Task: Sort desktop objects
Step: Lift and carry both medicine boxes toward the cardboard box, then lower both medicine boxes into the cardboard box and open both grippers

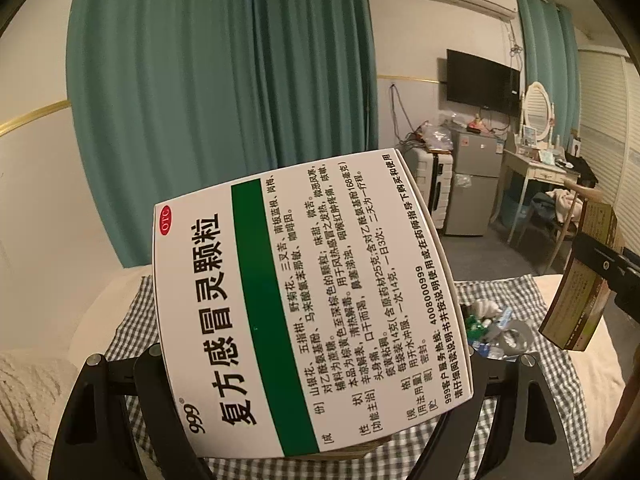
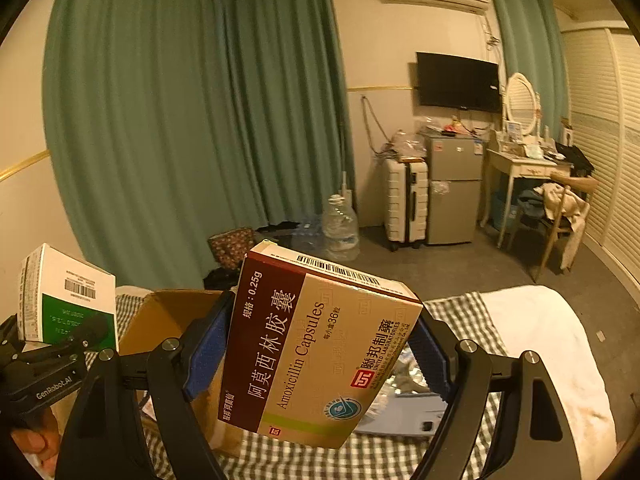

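Note:
A white medicine box with a green band [image 1: 312,304] fills the left wrist view. My left gripper [image 1: 320,360] is shut on its sides and holds it above the checked cloth [image 1: 520,432]. In the right wrist view the same box [image 2: 68,296] hangs at the far left. My right gripper [image 2: 320,352] is shut on a red and tan amoxicillin capsule box [image 2: 320,352], with the blue pads [image 2: 208,352] pressed on both of its edges. In the left wrist view that box [image 1: 580,280] shows at the right edge. Both boxes are tilted and off the surface.
An open cardboard box [image 2: 160,320] stands on the checked cloth [image 2: 360,460] behind the left gripper. Small packets and a grey tape roll [image 1: 508,336] lie in a pile, and a blue flat item [image 2: 404,408] lies under the capsule box. Across the floor stand a water jug [image 2: 340,224], a suitcase [image 2: 404,204] and a fridge [image 2: 452,188].

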Motion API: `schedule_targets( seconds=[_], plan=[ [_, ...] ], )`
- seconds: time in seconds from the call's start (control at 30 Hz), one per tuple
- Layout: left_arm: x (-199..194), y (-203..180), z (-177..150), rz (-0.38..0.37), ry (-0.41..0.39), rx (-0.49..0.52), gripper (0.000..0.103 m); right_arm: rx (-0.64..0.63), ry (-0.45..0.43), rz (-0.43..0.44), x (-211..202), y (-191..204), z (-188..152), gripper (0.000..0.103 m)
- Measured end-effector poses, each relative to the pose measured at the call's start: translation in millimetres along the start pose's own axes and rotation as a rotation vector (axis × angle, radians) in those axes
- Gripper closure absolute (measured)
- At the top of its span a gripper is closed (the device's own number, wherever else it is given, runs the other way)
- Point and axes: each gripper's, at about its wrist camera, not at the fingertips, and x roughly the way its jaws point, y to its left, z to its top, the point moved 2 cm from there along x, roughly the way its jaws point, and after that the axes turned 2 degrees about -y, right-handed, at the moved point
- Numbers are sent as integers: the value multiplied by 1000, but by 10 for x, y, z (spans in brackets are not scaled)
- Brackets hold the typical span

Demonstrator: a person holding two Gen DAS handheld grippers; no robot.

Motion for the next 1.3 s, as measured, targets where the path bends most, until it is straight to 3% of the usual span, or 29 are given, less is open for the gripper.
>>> schedule_targets(
  seconds=[0.47, 0.7, 1.3],
  plan=[
    [386, 535, -272, 49, 66, -13, 16, -42, 32, 100, 343, 714, -229, 22],
    [590, 649, -365, 31, 95, -6, 16, -75, 65, 139, 547, 963, -363, 22],
    [1396, 884, -901, -14, 305, 12, 16, -172, 197, 209, 1564, 1507, -724, 21]
  ],
)
